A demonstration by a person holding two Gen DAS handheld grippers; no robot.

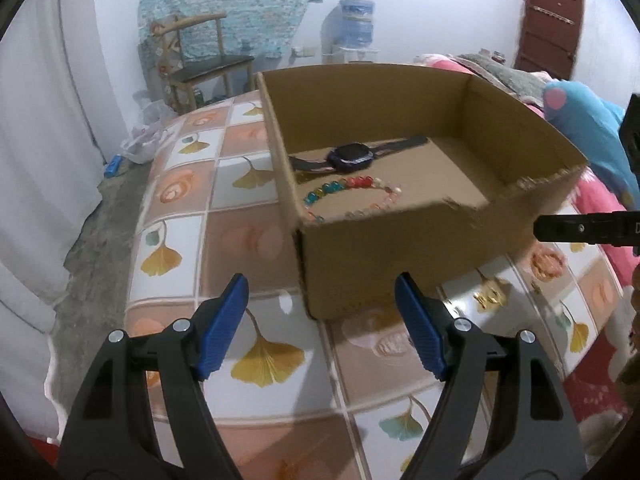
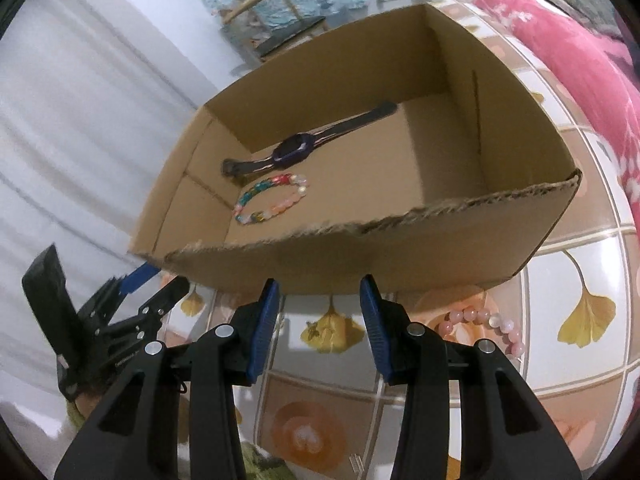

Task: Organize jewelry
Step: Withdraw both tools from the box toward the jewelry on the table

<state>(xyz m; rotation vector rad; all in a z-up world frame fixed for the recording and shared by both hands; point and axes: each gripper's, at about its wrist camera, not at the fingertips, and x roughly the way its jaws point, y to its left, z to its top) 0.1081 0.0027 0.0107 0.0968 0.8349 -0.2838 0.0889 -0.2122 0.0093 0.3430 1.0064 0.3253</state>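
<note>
An open cardboard box stands on a tiled table. Inside lie a dark blue watch and a multicoloured bead bracelet. A pink bead bracelet lies on the table outside the box, just right of my right gripper, which is open and empty. My left gripper is open and empty in front of the box's near corner; it also shows in the right wrist view. A small gold item lies on the table by the box.
The table has a ginkgo-leaf tile pattern. A wooden chair and a water dispenser stand behind. Pink bedding lies to the right. A white curtain hangs on the left.
</note>
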